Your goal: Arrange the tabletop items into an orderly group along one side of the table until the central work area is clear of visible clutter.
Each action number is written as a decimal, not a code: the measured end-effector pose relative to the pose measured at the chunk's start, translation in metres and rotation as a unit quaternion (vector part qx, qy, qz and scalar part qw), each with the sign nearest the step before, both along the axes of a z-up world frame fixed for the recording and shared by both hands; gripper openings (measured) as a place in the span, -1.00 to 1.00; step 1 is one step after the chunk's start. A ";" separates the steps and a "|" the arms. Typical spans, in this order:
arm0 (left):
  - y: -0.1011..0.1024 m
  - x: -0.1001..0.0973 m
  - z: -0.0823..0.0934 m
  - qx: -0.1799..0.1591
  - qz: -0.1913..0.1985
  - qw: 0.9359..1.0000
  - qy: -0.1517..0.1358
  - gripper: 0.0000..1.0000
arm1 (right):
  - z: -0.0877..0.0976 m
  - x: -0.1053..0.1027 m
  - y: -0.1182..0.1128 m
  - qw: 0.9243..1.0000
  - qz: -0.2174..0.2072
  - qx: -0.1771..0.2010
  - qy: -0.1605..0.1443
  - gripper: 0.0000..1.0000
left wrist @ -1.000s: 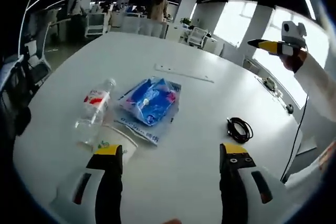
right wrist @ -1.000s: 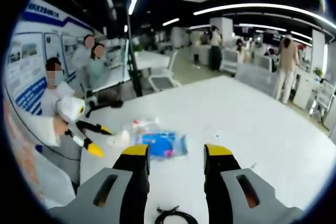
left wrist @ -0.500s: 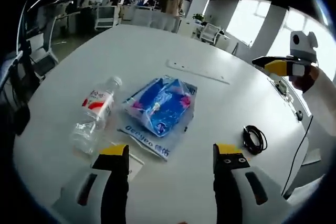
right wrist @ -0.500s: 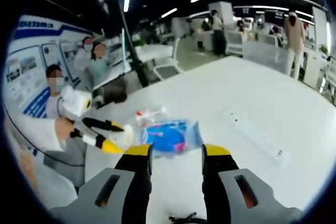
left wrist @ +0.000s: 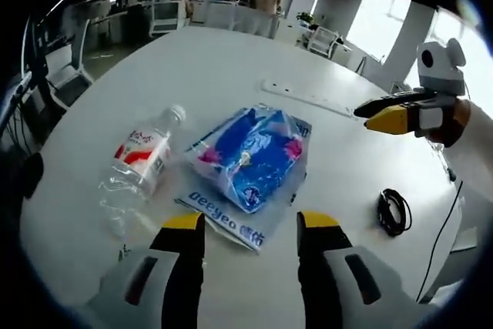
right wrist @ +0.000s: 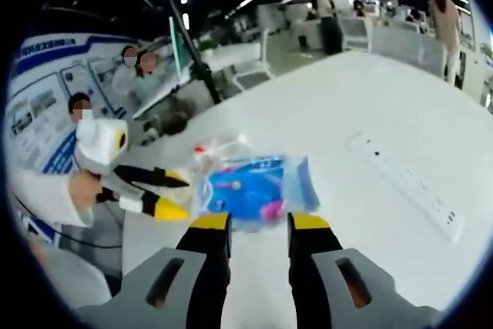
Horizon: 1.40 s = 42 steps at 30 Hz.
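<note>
A blue plastic bag (left wrist: 250, 156) lies mid-table on a white printed sheet, and in the right gripper view the bag (right wrist: 250, 186) sits just past my jaws. To its left a clear bottle (left wrist: 139, 163) with a red label lies on its side; the bottle (right wrist: 212, 152) also shows behind the bag. My left gripper (left wrist: 251, 225) hovers open just short of the bag's near edge. My right gripper (right wrist: 259, 225) is open over the bag's opposite side. Each gripper appears in the other's view: the right gripper (left wrist: 363, 119) and the left gripper (right wrist: 183, 196), both holding nothing.
A coiled black cable (left wrist: 394, 212) lies near the right table edge. A white power strip (left wrist: 308, 98) rests beyond the bag, the same strip (right wrist: 408, 182) at the right. Seated people and chairs surround the white table (left wrist: 208, 59).
Both cameras have moved in closer to the blue bag. Each pair of jaws stands a little narrower than before. The paper cup by the left jaw has passed out of view.
</note>
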<state>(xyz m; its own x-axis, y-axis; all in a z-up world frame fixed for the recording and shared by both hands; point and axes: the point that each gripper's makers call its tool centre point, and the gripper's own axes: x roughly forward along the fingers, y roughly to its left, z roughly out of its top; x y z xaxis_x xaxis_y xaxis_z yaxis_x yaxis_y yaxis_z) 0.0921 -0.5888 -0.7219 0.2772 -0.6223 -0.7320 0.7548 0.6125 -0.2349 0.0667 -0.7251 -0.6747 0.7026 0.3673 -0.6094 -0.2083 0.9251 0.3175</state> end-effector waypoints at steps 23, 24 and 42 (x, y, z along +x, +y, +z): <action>-0.012 0.018 -0.025 0.015 0.060 0.998 0.008 -0.56 | -0.065 0.045 0.003 0.999 -0.011 0.033 0.041 -0.68; -0.013 0.018 -0.026 0.012 0.061 0.998 0.008 -0.57 | -0.066 0.046 0.005 0.999 -0.008 0.032 0.041 -0.69; -0.013 0.023 -0.013 -0.018 0.089 0.996 0.013 -1.00 | -0.068 0.013 0.016 0.997 -0.041 0.039 0.050 -1.00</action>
<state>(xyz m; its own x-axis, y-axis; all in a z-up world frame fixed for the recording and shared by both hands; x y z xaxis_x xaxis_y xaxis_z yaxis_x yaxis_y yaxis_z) 0.1148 -0.6015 -0.7345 0.3671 -0.5913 -0.7181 0.6289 0.7265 -0.2768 0.0800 -0.7090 -0.7430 0.6698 0.3598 -0.6496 -0.0961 0.9094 0.4046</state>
